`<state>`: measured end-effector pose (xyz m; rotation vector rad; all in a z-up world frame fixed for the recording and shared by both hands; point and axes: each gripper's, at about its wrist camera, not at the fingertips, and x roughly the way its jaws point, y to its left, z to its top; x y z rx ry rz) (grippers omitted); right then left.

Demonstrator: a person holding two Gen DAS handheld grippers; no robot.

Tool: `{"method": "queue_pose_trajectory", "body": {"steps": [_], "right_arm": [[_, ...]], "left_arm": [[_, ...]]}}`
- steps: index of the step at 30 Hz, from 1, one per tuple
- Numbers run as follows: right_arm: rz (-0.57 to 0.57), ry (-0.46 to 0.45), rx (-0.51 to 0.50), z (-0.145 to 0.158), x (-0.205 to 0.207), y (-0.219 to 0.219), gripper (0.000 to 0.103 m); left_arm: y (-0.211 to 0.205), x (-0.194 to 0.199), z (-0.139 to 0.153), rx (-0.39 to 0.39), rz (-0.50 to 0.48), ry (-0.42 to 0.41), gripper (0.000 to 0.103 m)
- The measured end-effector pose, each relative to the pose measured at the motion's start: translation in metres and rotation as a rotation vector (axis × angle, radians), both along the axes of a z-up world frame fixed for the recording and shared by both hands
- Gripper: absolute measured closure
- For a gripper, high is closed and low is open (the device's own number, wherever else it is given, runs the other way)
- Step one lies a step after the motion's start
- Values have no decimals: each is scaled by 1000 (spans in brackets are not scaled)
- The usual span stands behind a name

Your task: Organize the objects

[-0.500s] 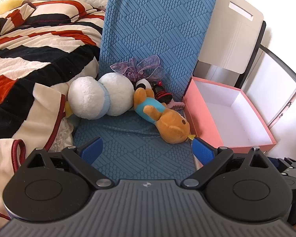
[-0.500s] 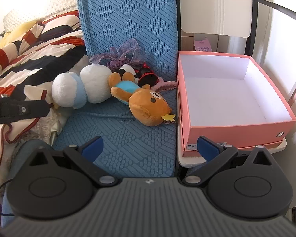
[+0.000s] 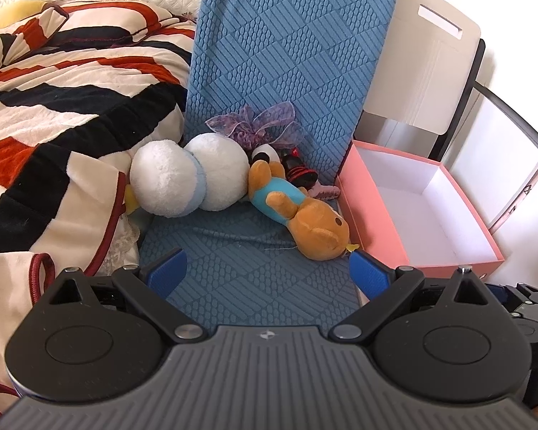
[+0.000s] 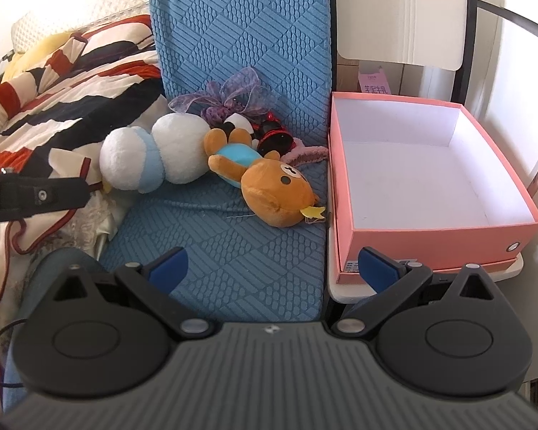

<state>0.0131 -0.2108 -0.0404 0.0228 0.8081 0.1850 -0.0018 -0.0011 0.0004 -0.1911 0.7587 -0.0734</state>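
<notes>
A brown bear plush (image 3: 305, 218) (image 4: 269, 186) in a blue shirt lies on the blue chair seat (image 3: 251, 279) (image 4: 226, 251). Beside it lie a white and light-blue plush (image 3: 183, 182) (image 4: 150, 161), a black and red toy (image 3: 297, 172) (image 4: 274, 136) and a purple ribbon bow (image 3: 258, 125) (image 4: 229, 96). An empty pink box (image 3: 376, 211) (image 4: 430, 236) stands to the right of the chair. My left gripper (image 3: 267, 274) is open and empty over the seat's front. My right gripper (image 4: 272, 265) is open and empty, in front of the seat and the box.
A red, black and cream striped blanket (image 3: 53, 107) (image 4: 53, 82) covers the bed on the left. A white chair back (image 3: 423, 68) (image 4: 405, 18) rises behind the box. The left gripper's body (image 4: 28, 197) shows at the left of the right wrist view.
Both grippers have moved slightly closer to the toys; the objects have not moved.
</notes>
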Motion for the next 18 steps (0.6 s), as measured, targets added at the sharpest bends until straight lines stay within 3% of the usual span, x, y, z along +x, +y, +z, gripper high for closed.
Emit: {"method": "queue_pose_trajectory", "body": {"steps": [18], "right_arm": [[7, 2, -7, 2, -1, 4, 0]], "left_arm": [[2, -1, 3, 1, 3, -2, 4]]}}
